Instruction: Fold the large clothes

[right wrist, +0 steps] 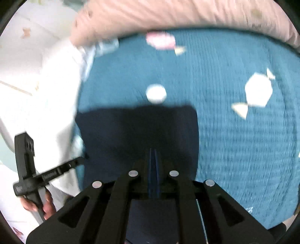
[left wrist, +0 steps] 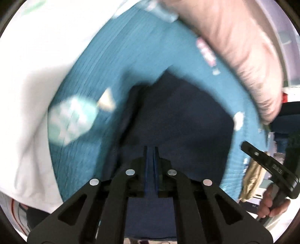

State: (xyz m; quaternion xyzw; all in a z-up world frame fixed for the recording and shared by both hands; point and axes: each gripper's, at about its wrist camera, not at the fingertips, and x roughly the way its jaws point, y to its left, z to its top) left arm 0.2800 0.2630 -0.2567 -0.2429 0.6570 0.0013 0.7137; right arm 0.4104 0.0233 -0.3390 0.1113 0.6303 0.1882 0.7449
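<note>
A dark navy garment [left wrist: 178, 112] lies spread on a teal bedspread [left wrist: 121, 56]. My left gripper [left wrist: 151, 148] points steeply down, jaws together, with the navy cloth running out from its tips and under its body. In the right wrist view the same navy garment [right wrist: 131, 131] reaches forward from my right gripper [right wrist: 154, 150], whose jaws are also pressed together on the cloth's near edge. Each gripper shows in the other's view: the right one [left wrist: 245, 146] at the right, the left one [right wrist: 82, 159] at the lower left, each held by a hand [right wrist: 46, 204].
The teal bedspread [right wrist: 234, 140] has pale candy-shaped patches. A pink quilted cover [right wrist: 168, 15] is bunched along the far side, also the pink cover [left wrist: 243, 47] at upper right. White bedding [left wrist: 28, 75] fills the left. Both views are motion-blurred.
</note>
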